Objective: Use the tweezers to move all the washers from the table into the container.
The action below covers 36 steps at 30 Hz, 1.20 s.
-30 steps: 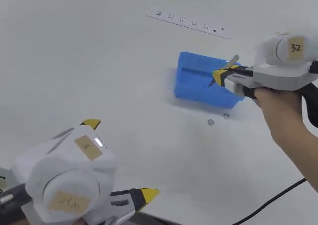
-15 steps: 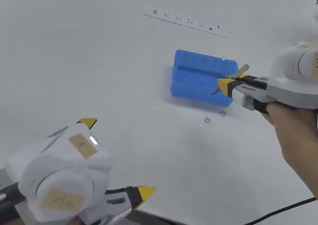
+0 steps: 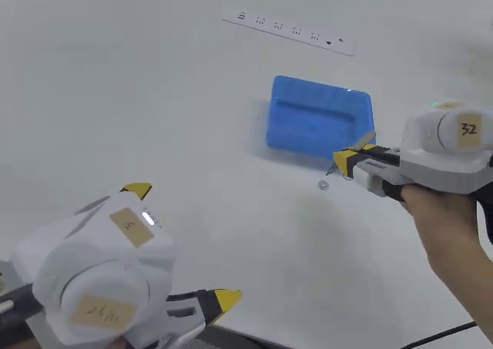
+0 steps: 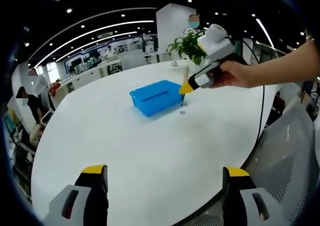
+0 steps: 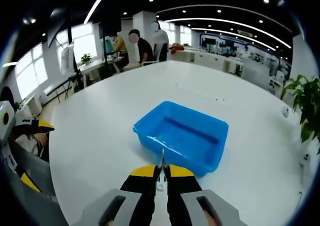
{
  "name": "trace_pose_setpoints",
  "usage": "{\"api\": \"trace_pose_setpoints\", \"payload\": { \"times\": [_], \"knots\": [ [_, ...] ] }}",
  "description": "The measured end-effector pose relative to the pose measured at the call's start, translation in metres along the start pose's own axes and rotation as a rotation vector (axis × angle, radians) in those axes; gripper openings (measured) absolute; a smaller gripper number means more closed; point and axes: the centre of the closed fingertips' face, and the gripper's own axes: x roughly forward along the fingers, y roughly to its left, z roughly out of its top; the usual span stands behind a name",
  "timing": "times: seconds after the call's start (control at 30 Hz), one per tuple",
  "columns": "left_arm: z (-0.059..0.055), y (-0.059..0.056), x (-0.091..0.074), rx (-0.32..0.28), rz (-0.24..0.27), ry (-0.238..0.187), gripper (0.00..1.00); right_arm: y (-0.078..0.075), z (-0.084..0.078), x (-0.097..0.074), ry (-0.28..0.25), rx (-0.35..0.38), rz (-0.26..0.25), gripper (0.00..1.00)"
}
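Head view shows washer [image 3: 323, 185] near tweezers [image 3: 364, 139] (clamped in right gripper [image 3: 340, 162]).

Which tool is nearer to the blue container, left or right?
Right. The right tool, gripping the tweezers, is close beside the blue container; the left tool is far off, by the table edge.

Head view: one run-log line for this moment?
right gripper shut on tweezers | tweezers near washer beside blue container | left gripper open, empty
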Motion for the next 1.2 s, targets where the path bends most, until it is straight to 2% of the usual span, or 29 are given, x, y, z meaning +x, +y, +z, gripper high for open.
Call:
{"api": "trace_pose_setpoints", "payload": {
  "times": [0.67, 1.07, 1.2],
  "knots": [
    [-0.001, 0.001, 0.0, 0.006, 0.004, 0.007, 0.97, -0.002, -0.015, 0.007, 0.043, -0.008, -0.005, 0.04],
    [-0.002, 0.001, 0.001, 0.009, 0.006, 0.012, 0.97, -0.005, -0.016, 0.008, 0.032, 0.006, -0.013, 0.03],
    [-0.002, 0.001, 0.001, 0.009, 0.006, 0.013, 0.97, -0.006, -0.017, 0.007, 0.035, -0.011, -0.023, 0.03]
  ]
}}
